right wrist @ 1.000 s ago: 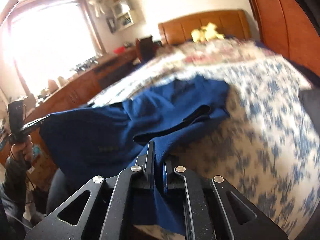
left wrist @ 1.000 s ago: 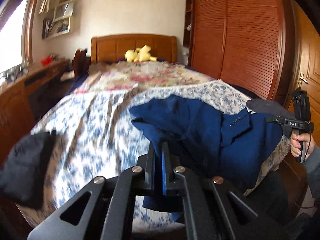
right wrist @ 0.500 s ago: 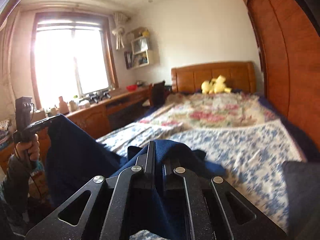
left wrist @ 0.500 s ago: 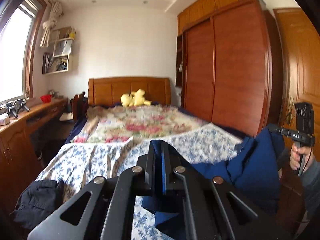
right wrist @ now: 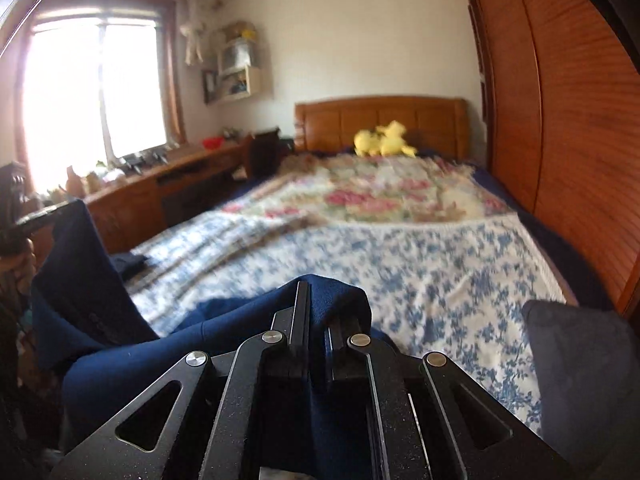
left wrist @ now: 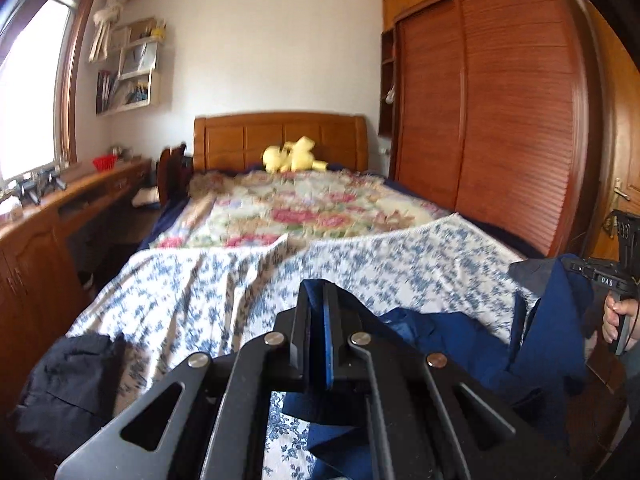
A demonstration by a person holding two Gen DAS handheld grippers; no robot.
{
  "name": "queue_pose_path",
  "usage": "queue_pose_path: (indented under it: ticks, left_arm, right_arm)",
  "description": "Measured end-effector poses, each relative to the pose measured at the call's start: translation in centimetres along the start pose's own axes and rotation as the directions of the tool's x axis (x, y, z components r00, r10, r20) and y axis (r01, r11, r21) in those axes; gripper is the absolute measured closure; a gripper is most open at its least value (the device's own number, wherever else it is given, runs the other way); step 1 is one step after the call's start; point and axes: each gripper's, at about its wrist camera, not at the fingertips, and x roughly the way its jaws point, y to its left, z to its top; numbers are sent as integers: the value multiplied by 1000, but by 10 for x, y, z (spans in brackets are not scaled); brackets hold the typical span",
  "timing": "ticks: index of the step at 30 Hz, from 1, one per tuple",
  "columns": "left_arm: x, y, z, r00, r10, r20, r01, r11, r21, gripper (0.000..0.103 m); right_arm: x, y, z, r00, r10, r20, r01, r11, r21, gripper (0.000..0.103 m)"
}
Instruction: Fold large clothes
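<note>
A large navy blue jacket (left wrist: 460,340) hangs between my two grippers at the foot of the bed (left wrist: 248,288). My left gripper (left wrist: 322,300) is shut on one edge of the jacket. My right gripper (right wrist: 318,300) is shut on another edge of the jacket (right wrist: 160,360). In the left wrist view the right gripper (left wrist: 616,276) shows at the far right, with blue cloth hanging from it. In the right wrist view the left gripper (right wrist: 24,220) shows at the far left, with cloth draped below it. The middle of the jacket sags onto the blue floral bedspread.
A black garment (left wrist: 68,384) lies on the bed's left front corner. A dark grey garment (right wrist: 580,380) lies at the right front corner. A yellow plush toy (left wrist: 292,156) sits by the headboard. A wooden desk (left wrist: 60,216) runs along the left, a wardrobe (left wrist: 500,120) along the right.
Both grippers lifted the jacket off the bedspread and pulled it back toward the foot of the bed. It has since sunk lower, and the views tilted back down toward the bed.
</note>
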Motion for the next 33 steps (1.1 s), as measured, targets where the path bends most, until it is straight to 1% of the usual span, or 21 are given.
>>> queue_pose_path:
  ticks: [4, 7, 10, 12, 14, 17, 18, 19, 20, 21, 22, 23, 25, 28, 32, 33]
  left_arm:
    - [46, 4, -12, 999, 14, -42, -15, 1000, -20, 101]
    - [70, 2, -15, 998, 34, -61, -35, 999, -4, 100]
    - [90, 0, -25, 996, 41, -81, -41, 999, 3, 99]
    - [98, -1, -34, 995, 34, -96, -34, 999, 1, 99]
    - [104, -2, -44, 994, 32, -109, -31, 999, 5, 98]
    - [108, -3, -60, 992, 28, -123, -27, 1000, 7, 92]
    - [107, -3, -62, 992, 44, -121, -43, 999, 12, 89]
    - [103, -7, -68, 991, 85, -102, -82, 996, 33, 88]
    - [98, -9, -73, 993, 88, -80, -85, 996, 40, 86]
    - [95, -10, -74, 995, 76, -71, -73, 997, 36, 80]
    - [92, -10, -78, 996, 56, -63, -55, 998, 22, 78]
    - [86, -12, -82, 998, 34, -47, -34, 999, 2, 76]
    - [80, -12, -89, 1000, 14, -26, -15, 1000, -17, 70]
    - [79, -16, -97, 999, -23, -47, 24, 1000, 15, 68]
    - [81, -19, -110, 996, -71, -54, 72, 997, 12, 65]
    - [83, -20, -115, 995, -81, -65, 83, 996, 15, 65]
  right_arm:
    - [50, -12, -12, 998, -57, -27, 57, 998, -7, 100]
    - [77, -23, -15, 995, -96, -36, 96, 995, 3, 100]
    - [108, -34, -20, 988, -128, -85, 129, 992, 7, 100]
    - [127, -38, -30, 983, -134, -125, 136, 991, 9, 100]
    - [137, -40, -39, 978, -146, -152, 148, 989, 0, 99]
    - [146, -40, -55, 964, -186, -190, 185, 983, -23, 97]
    - [147, -41, -61, 959, -199, -202, 198, 980, -26, 92]
    - [146, -40, -65, 955, -209, -211, 208, 978, -28, 83]
    - [145, -40, -69, 951, -220, -216, 218, 975, -32, 76]
    - [142, -39, -73, 950, -231, -212, 228, 973, -37, 65]
    - [139, -37, -75, 948, -240, -208, 237, 971, -43, 58]
    - [135, -36, -78, 947, -249, -204, 244, 969, -47, 56]
    - [130, -33, -81, 945, -256, -204, 251, 967, -51, 55]
    - [121, -26, -85, 946, -252, -202, 248, 968, -45, 52]
    - [121, -8, -87, 950, -221, -222, 212, 975, -63, 51]
    - [123, -1, -87, 951, -211, -226, 200, 977, -70, 50]
